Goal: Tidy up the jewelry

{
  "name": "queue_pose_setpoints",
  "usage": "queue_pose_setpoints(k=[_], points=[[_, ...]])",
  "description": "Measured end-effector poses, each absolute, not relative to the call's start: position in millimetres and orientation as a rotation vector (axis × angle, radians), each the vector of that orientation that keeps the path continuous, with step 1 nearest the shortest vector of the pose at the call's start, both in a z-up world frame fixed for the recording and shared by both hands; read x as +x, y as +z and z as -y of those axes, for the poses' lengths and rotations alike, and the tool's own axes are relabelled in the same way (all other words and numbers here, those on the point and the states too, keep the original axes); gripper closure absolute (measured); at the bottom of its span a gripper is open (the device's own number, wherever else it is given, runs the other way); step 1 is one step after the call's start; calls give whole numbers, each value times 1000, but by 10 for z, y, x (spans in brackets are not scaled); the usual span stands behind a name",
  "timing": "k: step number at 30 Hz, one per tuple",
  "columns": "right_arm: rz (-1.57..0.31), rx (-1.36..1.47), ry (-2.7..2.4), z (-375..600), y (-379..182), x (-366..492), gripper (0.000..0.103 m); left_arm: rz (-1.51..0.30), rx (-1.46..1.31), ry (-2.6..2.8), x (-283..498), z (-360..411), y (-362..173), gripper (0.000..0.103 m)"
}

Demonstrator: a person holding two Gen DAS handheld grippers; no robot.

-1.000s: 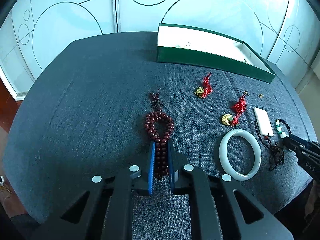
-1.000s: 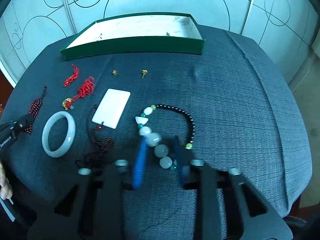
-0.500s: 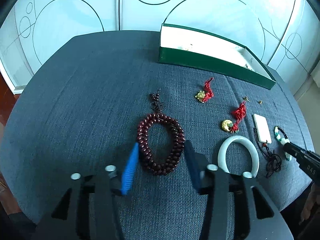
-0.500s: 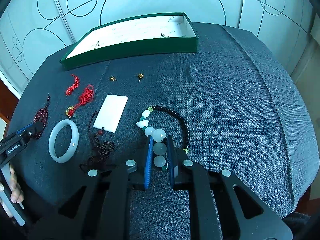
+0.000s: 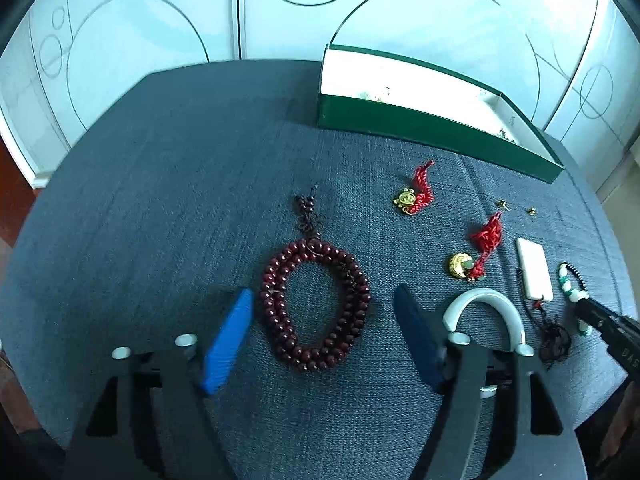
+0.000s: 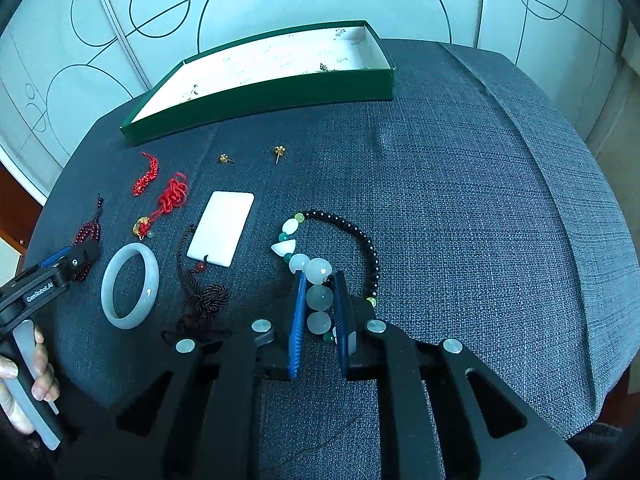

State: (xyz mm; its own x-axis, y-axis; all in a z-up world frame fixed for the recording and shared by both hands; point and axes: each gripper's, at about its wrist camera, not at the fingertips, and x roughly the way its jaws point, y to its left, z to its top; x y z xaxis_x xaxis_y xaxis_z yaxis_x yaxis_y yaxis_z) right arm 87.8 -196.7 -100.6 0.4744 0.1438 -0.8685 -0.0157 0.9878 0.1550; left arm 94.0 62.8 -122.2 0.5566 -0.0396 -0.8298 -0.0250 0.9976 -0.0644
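A dark red bead bracelet (image 5: pixel 316 304) lies flat on the blue-grey cloth. My left gripper (image 5: pixel 324 312) is open, its fingers wide on either side of the bracelet, not touching it. My right gripper (image 6: pixel 319 286) is shut on the jade-and-black bead bracelet (image 6: pixel 320 298), clamping its pale round beads; the black bead strand (image 6: pixel 360 240) curves out to the right. The green box (image 6: pixel 260 80) with a white inside stands at the table's far side.
On the cloth lie a pale jade bangle (image 6: pixel 130 286), a white rectangular pendant (image 6: pixel 221 228) on a dark cord, two red-knot gold charms (image 5: pixel 414 196) (image 5: pixel 476 254) and two small gold earrings (image 6: pixel 226 158) (image 6: pixel 279 151). The table edge curves close behind both grippers.
My left gripper let go of the red bead bracelet and opened wide; the bracelet spread into a loop. My right gripper closed on the pale beads.
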Motion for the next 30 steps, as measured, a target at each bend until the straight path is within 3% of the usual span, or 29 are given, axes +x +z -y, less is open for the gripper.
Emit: queue_pose_setpoints(k=[2, 7, 12, 14, 30], points=[[-1072, 129, 97, 1958, -1003, 876, 89, -974, -44, -2, 942, -616, -1220, 58], [-1072, 121, 101, 1943, -1001, 875, 89, -966, -36, 7, 939, -634, -1217, 86], [-1066, 119, 99, 1946, -993, 881, 89, -962, -41, -11, 932, -623, -1215, 86], [-1062, 119, 99, 1950, -984, 879, 89, -948, -56, -25, 916, -633, -1190, 92], [-1011, 129, 103, 1953, -845, 844, 89, -931, -90, -44, 886, -672, -1052, 92]])
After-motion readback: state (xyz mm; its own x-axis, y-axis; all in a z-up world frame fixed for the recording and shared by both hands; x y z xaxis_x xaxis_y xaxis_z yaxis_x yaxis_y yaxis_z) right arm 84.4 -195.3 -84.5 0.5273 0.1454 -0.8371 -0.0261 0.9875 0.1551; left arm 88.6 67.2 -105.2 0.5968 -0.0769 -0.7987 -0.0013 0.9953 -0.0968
